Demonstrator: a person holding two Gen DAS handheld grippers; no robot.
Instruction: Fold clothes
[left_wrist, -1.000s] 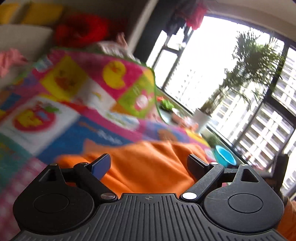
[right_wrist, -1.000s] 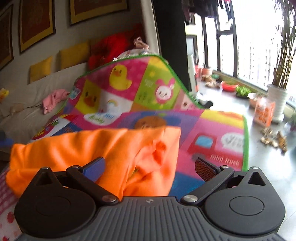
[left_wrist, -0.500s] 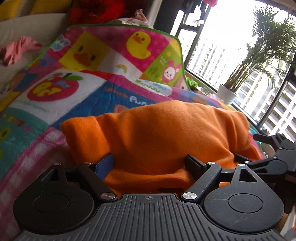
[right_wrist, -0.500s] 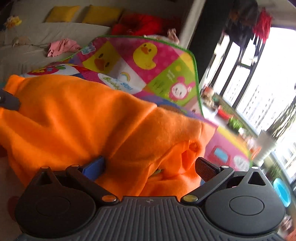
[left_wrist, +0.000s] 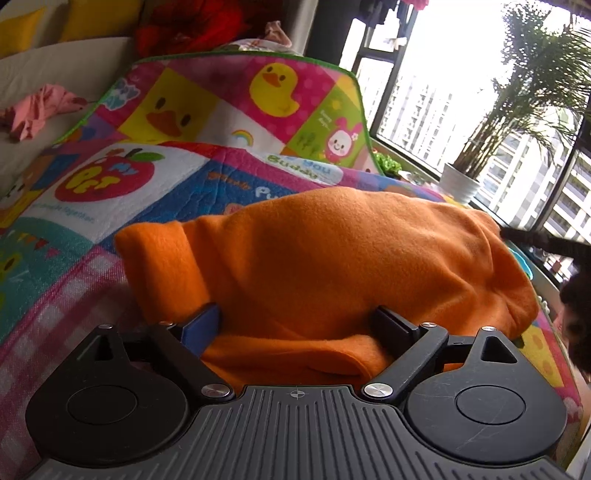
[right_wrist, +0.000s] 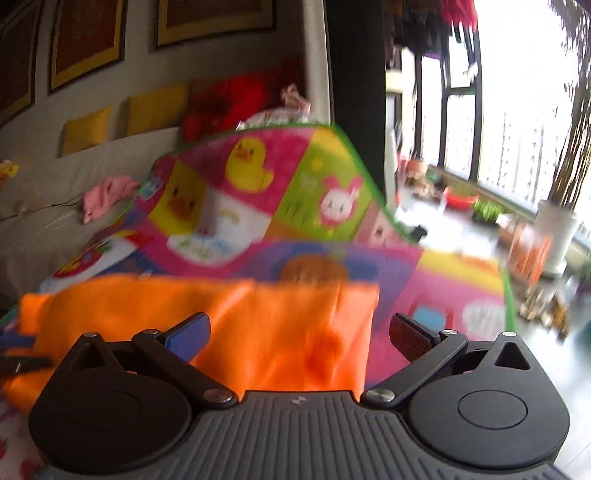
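An orange fleece garment (left_wrist: 332, 258) lies bunched on a colourful children's play mat (left_wrist: 166, 177). My left gripper (left_wrist: 299, 325) is open, its jaws standing either side of the garment's near folded edge. In the right wrist view the same orange garment (right_wrist: 258, 325) lies in front of my right gripper (right_wrist: 299, 332), which is open, with the cloth's right edge between its jaws. The right view is blurred. The tip of the right gripper (left_wrist: 535, 236) shows at the right edge of the left wrist view, by the garment's far end.
The mat's far end curls up against a sofa (right_wrist: 48, 206) with yellow cushions (right_wrist: 88, 125), a red cushion (right_wrist: 229, 99) and a pink cloth (left_wrist: 37, 107). A window, a potted plant (left_wrist: 461, 181) and floor clutter (right_wrist: 532, 254) lie to the right.
The right gripper has pulled back and turned right, so the garment now sits lower and smaller in its view. The left gripper has edged closer over the garment's near edge. Both stay open.
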